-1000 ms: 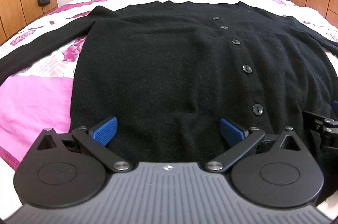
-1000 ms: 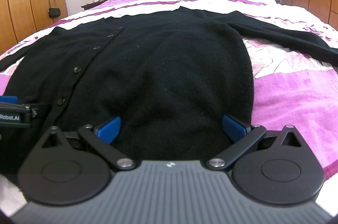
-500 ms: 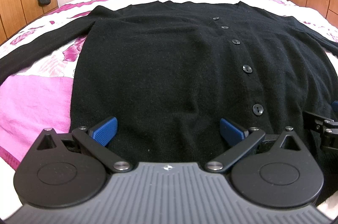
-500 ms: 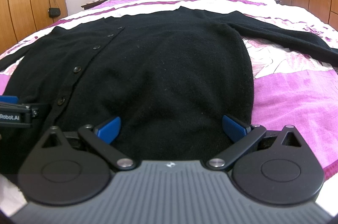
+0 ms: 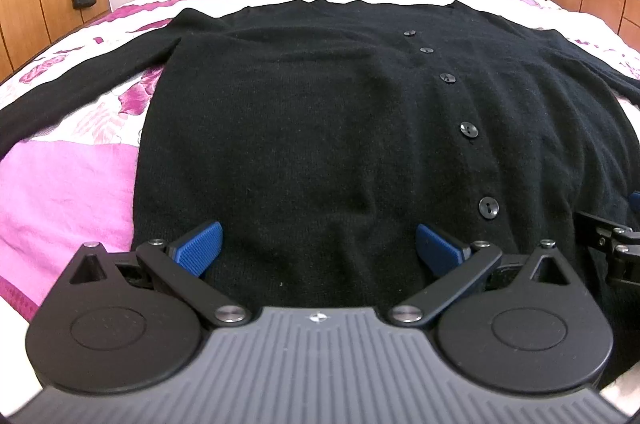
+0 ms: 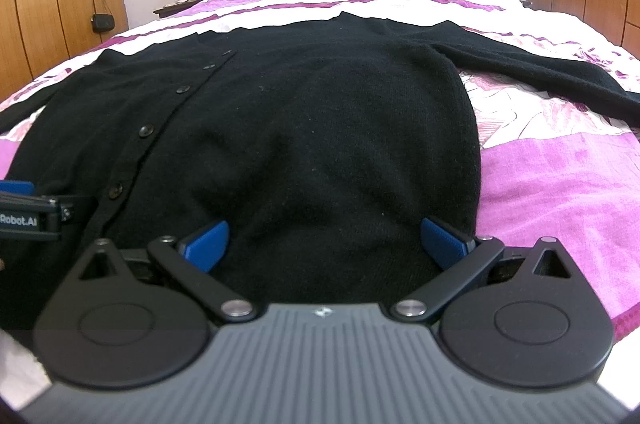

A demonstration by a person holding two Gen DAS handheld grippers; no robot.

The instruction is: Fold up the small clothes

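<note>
With the cardigan (image 5: 320, 144) spread flat on the bed (image 5: 60, 192) and its hem between the wide-open fingers of the left gripper (image 5: 318, 244) and right gripper (image 6: 324, 240), a lopsided fold could be caused if only the top layer is pinched or the sleeves toward 10 and 2 o'clock are dragged.

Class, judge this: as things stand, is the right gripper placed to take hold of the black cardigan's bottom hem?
Probably yes. The right gripper, jaws open, sits low over the cardigan near its hem, with nothing in between.

Both tongs (image 5: 318, 248) (image 6: 326, 244) spread wide — level.
</note>
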